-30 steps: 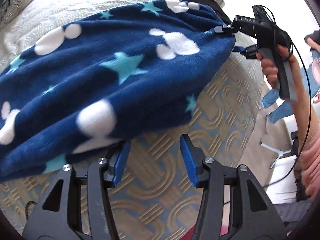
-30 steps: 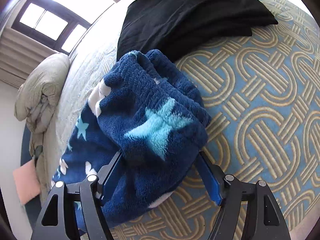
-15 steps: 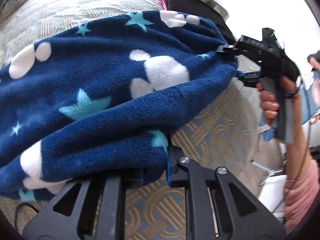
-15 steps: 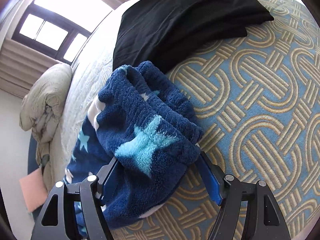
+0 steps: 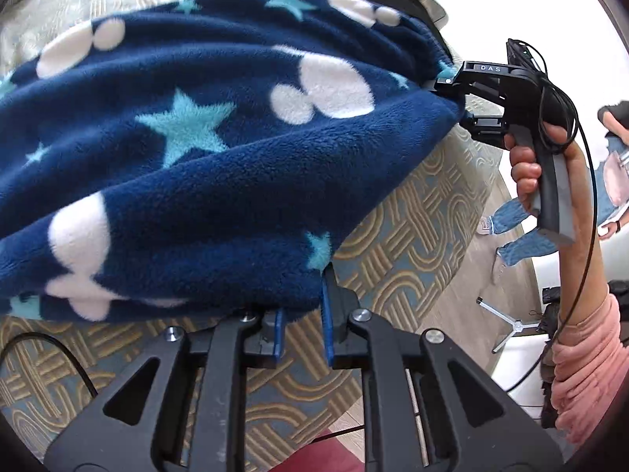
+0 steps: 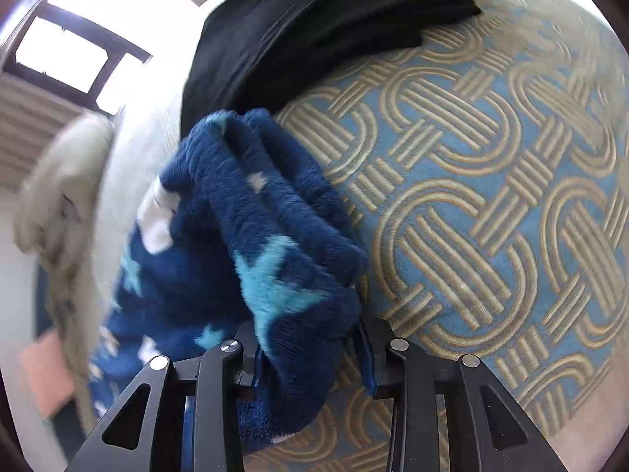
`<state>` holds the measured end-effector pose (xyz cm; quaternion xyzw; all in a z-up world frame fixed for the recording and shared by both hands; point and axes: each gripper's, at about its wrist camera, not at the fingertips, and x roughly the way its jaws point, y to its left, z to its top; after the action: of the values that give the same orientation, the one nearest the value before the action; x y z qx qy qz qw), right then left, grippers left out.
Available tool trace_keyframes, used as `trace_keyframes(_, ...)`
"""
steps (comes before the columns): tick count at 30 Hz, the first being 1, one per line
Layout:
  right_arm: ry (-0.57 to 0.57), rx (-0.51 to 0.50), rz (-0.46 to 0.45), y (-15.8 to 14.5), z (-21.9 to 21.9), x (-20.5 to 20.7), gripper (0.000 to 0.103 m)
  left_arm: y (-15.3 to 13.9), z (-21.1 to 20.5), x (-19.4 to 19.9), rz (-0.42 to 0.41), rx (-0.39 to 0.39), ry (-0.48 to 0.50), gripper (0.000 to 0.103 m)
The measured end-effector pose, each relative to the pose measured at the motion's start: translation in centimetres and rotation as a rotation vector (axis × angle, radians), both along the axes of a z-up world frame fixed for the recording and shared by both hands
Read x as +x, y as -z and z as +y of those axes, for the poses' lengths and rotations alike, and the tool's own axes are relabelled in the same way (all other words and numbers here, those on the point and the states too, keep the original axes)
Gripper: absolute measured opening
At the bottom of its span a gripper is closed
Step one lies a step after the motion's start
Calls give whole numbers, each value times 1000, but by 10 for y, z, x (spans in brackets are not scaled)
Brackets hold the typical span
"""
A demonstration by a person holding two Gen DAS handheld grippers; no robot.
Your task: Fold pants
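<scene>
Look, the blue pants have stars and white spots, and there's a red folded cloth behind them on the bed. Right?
Not quite: the folded cloth behind the pants is black, not red, as the right wrist view shows. The rest holds: the pants are blue with stars and white spots, and both lie on the bed.

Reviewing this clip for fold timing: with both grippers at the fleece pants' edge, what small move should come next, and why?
Probably wait for the right gripper to finish closing, then lift both ends together. The left gripper is already shut on the pants; the right's jaws are closing around a thick bunch of fleece above the bedspread.
</scene>
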<state>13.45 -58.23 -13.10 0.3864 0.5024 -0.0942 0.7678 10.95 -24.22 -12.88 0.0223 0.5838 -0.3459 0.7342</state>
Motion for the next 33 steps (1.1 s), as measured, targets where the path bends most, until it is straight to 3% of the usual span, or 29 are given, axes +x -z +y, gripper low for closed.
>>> trace_keyframes(2,36,-3,18,-9,-5,-9,52,-8,6,-3,13,5,23,16)
trace_keyframes(4,68,-97,33,-26,-10,-15,61,-15,15,-3,54,-6,37,16)
trace_keyframes(6,55,-160,28,-43,-8,-12,61,-29,25,-5,25,1,50,16)
trace_keyframes(8,55,-310,46,-64,2,-4,61,-41,29,-6,-11,11,52,16)
trace_keyframes(10,108,-525,54,-91,17,3,61,-55,32,-3,-36,-5,40,16)
trace_keyframes(12,161,-638,-5,-115,29,4,61,-66,35,0,-78,-43,38,25)
trace_keyframes(13,144,-607,-90,-123,35,6,61,-69,33,4,-96,-63,32,30)
trace_keyframes(15,-19,-389,-181,-117,39,24,61,-69,26,18,-87,-84,3,34)
trace_keyframes(17,-199,-124,-172,-87,51,56,45,-55,12,31,-48,-105,28,34)
trace_keyframes(18,-225,-94,-132,-73,55,67,40,-45,6,35,-44,-80,30,34)
trace_keyframes(20,-189,-162,2,-41,50,89,17,-18,-8,44,-21,-15,46,34)
trace_keyframes(21,-136,-270,58,-26,36,98,3,-6,-10,47,-8,15,44,34)
trace_keyframes(22,-105,-311,68,-18,21,101,0,4,-11,50,0,14,41,34)
trace_keyframes(24,-5,-113,22,-4,-13,98,0,3,-9,53,-7,-19,36,34)
trace_keyframes(25,28,-70,25,-6,-18,96,0,2,-8,54,7,-26,31,34)
trace_keyframes(28,-105,-324,83,-27,19,107,0,-3,0,51,27,-66,32,36)
trace_keyframes(29,-117,-363,87,-35,31,105,6,-4,2,46,15,-64,48,37)
trace_keyframes(30,-134,-371,56,-46,44,101,6,-4,4,42,2,-61,59,37)
trace_keyframes(31,-185,-336,-19,-58,61,96,6,-3,4,38,-8,-61,61,37)
trace_keyframes(33,-302,-244,-83,-66,87,97,9,-4,4,31,-21,-59,49,37)
